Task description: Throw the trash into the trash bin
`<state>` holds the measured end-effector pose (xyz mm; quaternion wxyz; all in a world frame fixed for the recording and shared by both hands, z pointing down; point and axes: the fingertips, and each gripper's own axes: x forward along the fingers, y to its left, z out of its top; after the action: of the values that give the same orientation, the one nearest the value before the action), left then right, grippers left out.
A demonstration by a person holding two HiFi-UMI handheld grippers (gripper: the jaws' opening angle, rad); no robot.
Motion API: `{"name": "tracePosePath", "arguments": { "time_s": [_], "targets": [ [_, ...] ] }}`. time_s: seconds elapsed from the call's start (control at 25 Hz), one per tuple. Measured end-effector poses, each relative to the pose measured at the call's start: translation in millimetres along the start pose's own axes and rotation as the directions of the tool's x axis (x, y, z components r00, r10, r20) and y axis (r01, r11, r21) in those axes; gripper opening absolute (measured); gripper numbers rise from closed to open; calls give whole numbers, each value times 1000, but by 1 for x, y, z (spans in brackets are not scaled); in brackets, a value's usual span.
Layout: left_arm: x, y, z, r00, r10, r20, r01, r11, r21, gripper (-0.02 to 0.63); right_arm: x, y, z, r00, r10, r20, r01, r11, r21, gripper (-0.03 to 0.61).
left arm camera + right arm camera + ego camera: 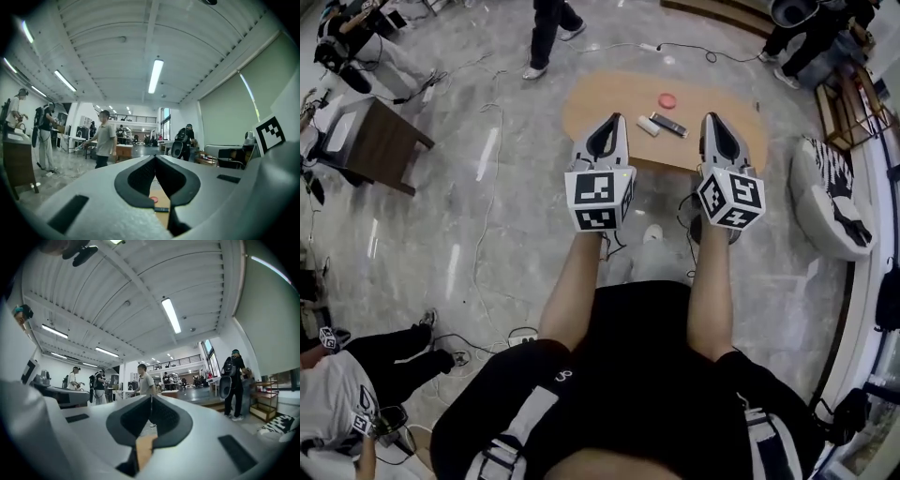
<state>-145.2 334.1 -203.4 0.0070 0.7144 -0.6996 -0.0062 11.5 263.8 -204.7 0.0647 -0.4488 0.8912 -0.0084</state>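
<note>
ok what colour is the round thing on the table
Pinkish red. The round thing shows best in the head view, lying on the oval table.

head cam looking steeply down past the left claw (612, 119) and right claw (712, 119) at the table (609, 94), each claw's own cam riding close behind the tips, facing level and outward, all three catching the table's wood
</note>
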Motion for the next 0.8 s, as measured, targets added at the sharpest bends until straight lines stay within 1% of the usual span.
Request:
{"name": "tracePosePath", "arguments": {
  "time_s": [0.12,0.2,0.36,0.44,0.56,0.68,0.8],
  "targets": [
    [86,-6,1,1000,15,0,-15,1000,-7,5,67,-56,-10,999,14,-33,-14,1000,12,12],
    [133,-9,2,1000,23,-12,-23,1000,-2,5,103,-85,-13,998,25,-57,-24,1000,19,12],
    [197,-9,0,998,39,-48,-39,999,-9,5,152,-127,-12,996,45,-81,-42,999,30,13],
    [217,-1,-4,996,54,-67,-55,998,-14,5,173,-136,-14,994,65,-91,-62,997,35,14],
    [234,14,-26,989,90,-117,-94,995,-27,5,193,-134,-39,983,114,-142,-108,993,44,13],
    [245,34,-63,974,130,-184,-140,989,-43,5,208,-126,-84,961,157,-225,-146,987,65,14],
    [252,57,-115,947,156,-282,-175,984,-44,5,218,-120,-140,931,167,-326,-143,985,98,14]
  ]
}}
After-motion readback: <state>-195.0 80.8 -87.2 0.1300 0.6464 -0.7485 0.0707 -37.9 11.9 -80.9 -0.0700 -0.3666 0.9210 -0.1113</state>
